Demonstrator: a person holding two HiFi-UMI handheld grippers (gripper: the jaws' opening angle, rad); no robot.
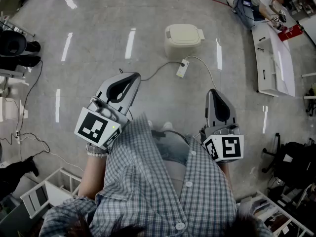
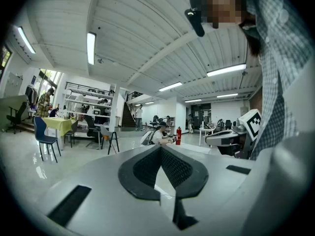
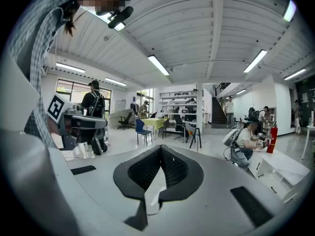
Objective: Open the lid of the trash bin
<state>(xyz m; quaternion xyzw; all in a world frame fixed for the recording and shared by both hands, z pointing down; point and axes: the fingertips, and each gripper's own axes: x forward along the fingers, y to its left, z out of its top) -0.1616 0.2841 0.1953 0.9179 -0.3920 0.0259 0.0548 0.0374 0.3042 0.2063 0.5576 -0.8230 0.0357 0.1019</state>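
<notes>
Head view count:
- trash bin [image 1: 183, 39]: 1
- grippers: 2, the left gripper [image 1: 131, 77] and the right gripper [image 1: 212, 93]
- marker cubes: 2, the left cube [image 1: 98, 127] and the right cube [image 1: 226, 148], one per gripper
- power strip [image 1: 182, 69] on the floor: 1
- kneeling person [image 1: 264, 1]: 1
- long white panel [image 1: 273, 58] beside that person: 1

Gripper views count:
- red fire extinguisher [image 2: 178, 135]: 1
- blue chair [image 2: 45, 137]: 1
- yellow-green table [image 2: 60, 124]: 1
- staircase [image 2: 129, 116]: 1
- standing person with backpack [image 3: 93, 104]: 1

Other people further back are too small to count.
</notes>
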